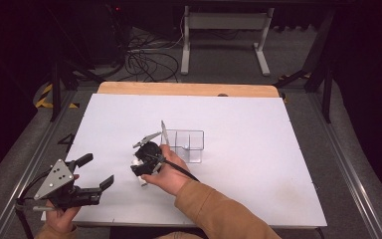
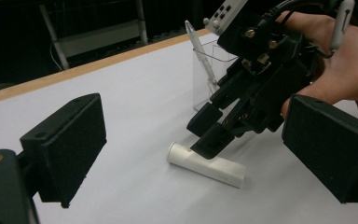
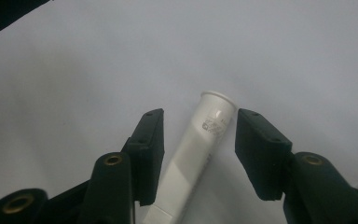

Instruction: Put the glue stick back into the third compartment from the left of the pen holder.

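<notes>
A white tube (image 3: 193, 149) lies flat on the white table sheet (image 1: 248, 164). My right gripper (image 3: 200, 119) points down over the tube with one black jaw on each side; a gap shows between each pad and the tube, so it is open. In the left gripper view the right gripper (image 2: 205, 135) stands over the tube (image 2: 214, 167). My left gripper (image 1: 98, 171) rests open at the table's near left corner with nothing between its jaws. A clear square container (image 1: 189, 145) stands just beyond the right hand, and a pen (image 1: 164, 133) leans in it.
The table's far edge is a wooden strip (image 1: 189, 89). Beyond it on the floor are tangled cables (image 1: 149, 62) and a white table frame (image 1: 224, 30). The sheet's right half is bare.
</notes>
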`<state>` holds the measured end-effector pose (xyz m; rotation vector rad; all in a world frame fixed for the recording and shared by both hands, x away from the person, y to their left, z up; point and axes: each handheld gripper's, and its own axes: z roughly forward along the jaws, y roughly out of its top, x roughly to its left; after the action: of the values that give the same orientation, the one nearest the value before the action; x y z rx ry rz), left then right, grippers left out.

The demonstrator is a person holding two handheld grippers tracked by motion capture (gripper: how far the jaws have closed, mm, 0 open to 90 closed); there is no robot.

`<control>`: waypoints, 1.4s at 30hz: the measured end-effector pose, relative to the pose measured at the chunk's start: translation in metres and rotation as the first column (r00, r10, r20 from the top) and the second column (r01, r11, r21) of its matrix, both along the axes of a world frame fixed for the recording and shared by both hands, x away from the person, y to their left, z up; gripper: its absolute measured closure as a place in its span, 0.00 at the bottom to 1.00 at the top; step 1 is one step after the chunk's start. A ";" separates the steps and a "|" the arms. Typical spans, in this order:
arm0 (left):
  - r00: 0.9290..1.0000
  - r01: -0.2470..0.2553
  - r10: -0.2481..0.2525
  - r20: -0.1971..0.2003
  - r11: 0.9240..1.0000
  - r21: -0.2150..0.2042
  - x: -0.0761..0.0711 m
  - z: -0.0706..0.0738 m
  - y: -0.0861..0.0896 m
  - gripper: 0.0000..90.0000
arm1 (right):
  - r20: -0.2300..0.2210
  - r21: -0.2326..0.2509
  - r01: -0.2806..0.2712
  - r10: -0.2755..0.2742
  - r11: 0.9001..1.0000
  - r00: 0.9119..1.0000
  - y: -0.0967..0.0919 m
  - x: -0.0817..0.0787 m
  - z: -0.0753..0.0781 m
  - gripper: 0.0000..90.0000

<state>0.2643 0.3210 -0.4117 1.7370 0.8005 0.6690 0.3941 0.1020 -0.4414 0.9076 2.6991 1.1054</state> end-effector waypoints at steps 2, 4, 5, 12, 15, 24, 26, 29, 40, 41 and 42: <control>1.000 -0.001 0.001 0.000 1.000 0.003 0.000 0.000 0.000 0.08 | -0.011 0.001 0.008 -0.008 1.000 1.000 0.002 0.002 -0.002 0.60; 1.000 0.000 0.000 0.002 1.000 0.007 0.000 0.000 0.000 0.08 | -0.018 -0.006 0.014 -0.014 1.000 1.000 0.003 0.003 -0.003 0.60; 1.000 0.000 0.000 0.001 1.000 0.006 0.000 0.000 0.000 0.08 | -0.018 -0.011 0.020 -0.020 1.000 1.000 0.003 0.004 -0.004 0.60; 1.000 0.002 -0.002 0.000 1.000 0.011 0.001 -0.001 -0.002 0.08 | -0.052 -0.030 0.059 -0.060 0.998 0.997 0.009 0.009 -0.010 0.63; 1.000 0.003 -0.003 0.002 1.000 0.013 0.001 -0.001 -0.002 0.08 | -0.060 -0.039 0.069 -0.071 0.997 0.996 0.011 0.010 -0.013 0.64; 1.000 0.004 -0.004 0.003 1.000 0.014 0.001 -0.001 -0.003 0.08 | -0.086 -0.071 0.106 -0.112 0.992 0.990 0.022 0.010 -0.016 0.67; 1.000 0.005 -0.005 0.001 1.000 0.013 0.001 -0.001 -0.002 0.08 | -0.083 -0.073 0.108 -0.114 0.991 0.990 0.023 0.010 -0.016 0.67; 1.000 0.004 -0.004 0.001 1.000 0.015 0.001 -0.001 -0.002 0.08 | -0.083 -0.069 0.119 -0.125 0.990 0.989 0.024 0.010 -0.018 0.67; 1.000 0.004 -0.004 0.003 1.000 0.015 0.002 -0.002 -0.003 0.08 | -0.086 -0.071 0.165 -0.171 0.984 0.981 0.028 0.009 -0.021 0.75; 1.000 0.004 -0.004 0.003 1.000 0.015 0.001 -0.002 -0.003 0.08 | -0.087 -0.071 0.166 -0.171 0.984 0.981 0.028 0.009 -0.021 0.75; 1.000 0.004 -0.004 0.003 1.000 0.016 0.001 -0.002 -0.003 0.08 | -0.086 -0.071 0.167 -0.173 0.983 0.981 0.028 0.009 -0.021 0.75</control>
<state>0.2658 0.3181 -0.4133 1.7508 0.7913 0.6770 0.4028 0.1300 -0.4621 1.1807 2.6497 0.9617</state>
